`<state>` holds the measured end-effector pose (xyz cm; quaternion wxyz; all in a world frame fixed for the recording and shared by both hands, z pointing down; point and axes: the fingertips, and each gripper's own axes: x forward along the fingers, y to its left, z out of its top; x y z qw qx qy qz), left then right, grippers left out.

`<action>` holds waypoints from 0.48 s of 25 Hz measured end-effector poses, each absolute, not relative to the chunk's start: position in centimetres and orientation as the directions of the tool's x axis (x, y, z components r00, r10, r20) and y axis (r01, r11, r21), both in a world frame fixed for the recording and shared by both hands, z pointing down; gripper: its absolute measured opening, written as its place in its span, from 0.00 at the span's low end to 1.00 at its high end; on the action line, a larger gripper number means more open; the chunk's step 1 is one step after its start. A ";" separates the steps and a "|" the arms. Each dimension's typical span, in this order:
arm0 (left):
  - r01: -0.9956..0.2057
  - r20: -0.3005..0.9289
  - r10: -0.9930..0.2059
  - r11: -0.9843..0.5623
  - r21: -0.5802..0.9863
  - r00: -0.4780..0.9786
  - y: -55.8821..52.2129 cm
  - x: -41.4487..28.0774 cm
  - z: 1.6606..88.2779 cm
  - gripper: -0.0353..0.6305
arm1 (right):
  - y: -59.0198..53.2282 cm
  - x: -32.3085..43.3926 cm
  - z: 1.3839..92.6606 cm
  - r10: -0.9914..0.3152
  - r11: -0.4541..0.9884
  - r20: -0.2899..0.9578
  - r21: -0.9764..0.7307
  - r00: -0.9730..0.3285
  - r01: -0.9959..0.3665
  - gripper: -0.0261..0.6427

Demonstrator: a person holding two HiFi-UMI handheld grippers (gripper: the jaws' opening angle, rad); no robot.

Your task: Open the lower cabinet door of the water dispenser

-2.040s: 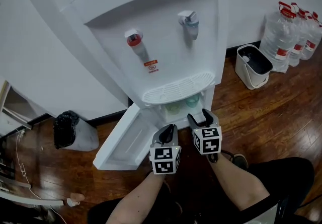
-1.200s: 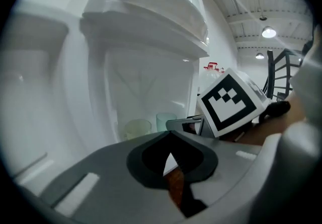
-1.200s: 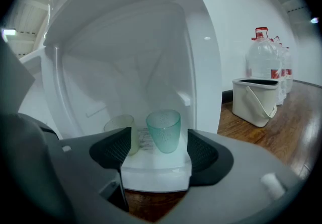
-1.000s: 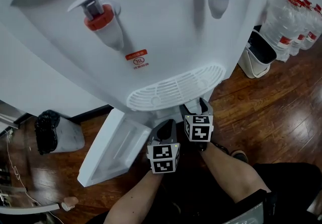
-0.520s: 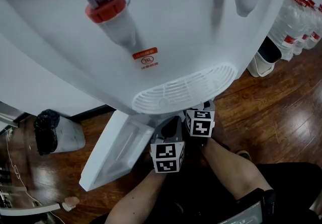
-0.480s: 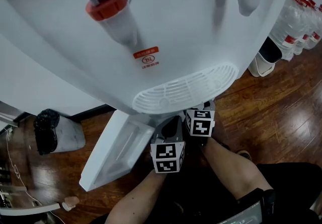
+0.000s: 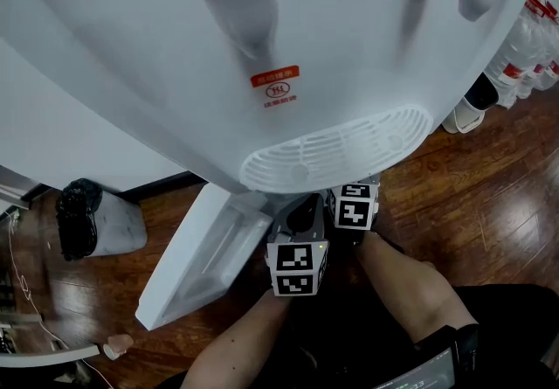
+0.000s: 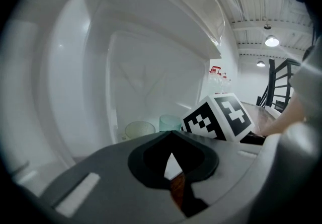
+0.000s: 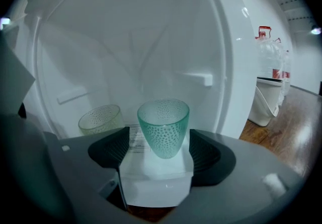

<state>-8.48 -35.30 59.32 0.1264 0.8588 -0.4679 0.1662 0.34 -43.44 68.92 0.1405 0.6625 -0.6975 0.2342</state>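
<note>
The white lower cabinet door (image 7: 205,260) stands swung open to the left under the water dispenser (image 7: 349,46), whose red sticker (image 7: 278,88) is too small to read. Both tongs have just been opening: the left tongs (image 8: 171,160) show a thin empty gap, and the right tongs (image 9: 157,151) stand wide around an untouched green cup (image 9: 163,125). Dark wood floor (image 7: 463,195); red-labelled bottles (image 7: 537,33) by the wall

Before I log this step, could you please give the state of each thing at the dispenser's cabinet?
White lower cabinet door: swung open.
Right claw: wide open, jaws just opened further.
Green dimpled glass cup: upright between that claw's jaws, not gripped.
Yellowish dimpled glass cup: upright, untouched.
Left claw: narrowly open, empty, jaws just opened.
</note>
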 end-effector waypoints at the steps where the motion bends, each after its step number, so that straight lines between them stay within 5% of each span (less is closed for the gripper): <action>1: -0.848 0.403 -0.765 -0.528 0.056 0.503 -35.4 -8.6 59.4 0.18 | -43.5 0.2 68.7 -0.861 0.018 0.502 -0.135 -0.084 -0.991 0.60; 12: -0.869 0.394 -0.782 -0.484 0.104 0.483 -35.9 -9.5 59.3 0.18 | -44.9 0.3 68.9 -0.873 -0.023 0.486 -0.089 -0.024 -0.996 0.60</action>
